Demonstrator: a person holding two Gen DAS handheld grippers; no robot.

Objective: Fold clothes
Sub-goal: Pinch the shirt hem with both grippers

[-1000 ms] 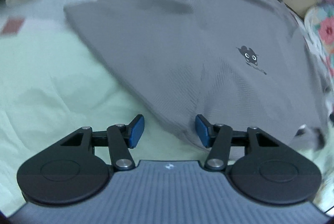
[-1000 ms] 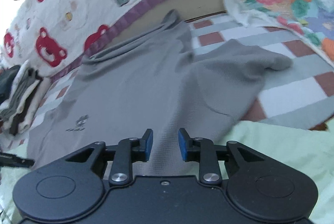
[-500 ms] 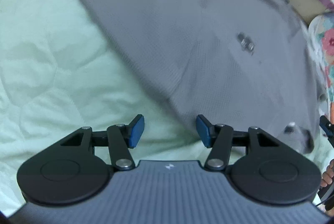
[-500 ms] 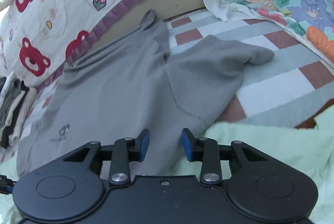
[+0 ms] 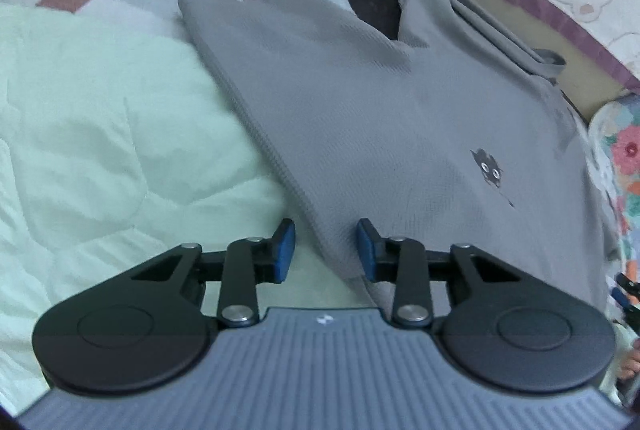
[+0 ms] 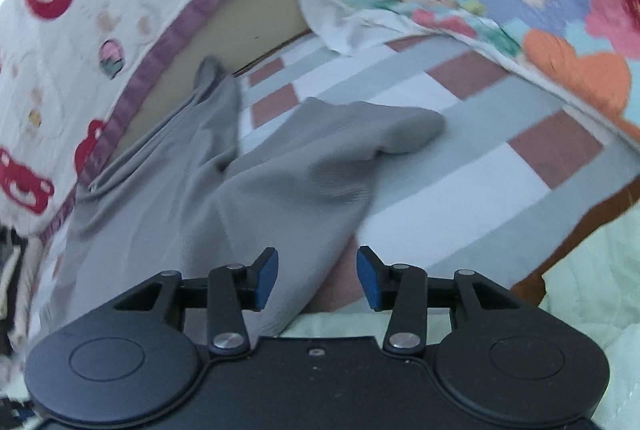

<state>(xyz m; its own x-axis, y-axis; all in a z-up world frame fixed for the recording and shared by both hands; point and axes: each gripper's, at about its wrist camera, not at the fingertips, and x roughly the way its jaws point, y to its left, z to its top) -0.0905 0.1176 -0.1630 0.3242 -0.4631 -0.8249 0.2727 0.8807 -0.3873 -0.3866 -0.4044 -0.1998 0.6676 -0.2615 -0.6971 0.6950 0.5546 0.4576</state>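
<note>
Grey knit long-sleeve top w/ small cat print (image 5: 400, 133): spread flat on bed, sleeves (image 6: 320, 165) out, no fold visible; folding all remains. Left tongs (image 5: 326, 256) apart over hem corner; right tongs (image 6: 316, 278) apart at sleeve edge; neither grips cloth.

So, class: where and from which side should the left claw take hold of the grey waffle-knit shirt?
Grip the near hem corner of the grey waffle-knit shirt, coming in low from the green quilt side. That corner lies flat between the open left claw pads, its edge exposed.

We see one grey waffle-knit short-sleeved shirt (image 5: 380, 133) lying spread face-up on the bed, small black cartoon print (image 5: 489, 167) on its chest, both sleeves extended outward, collar bunched against the headboard edge.
</note>
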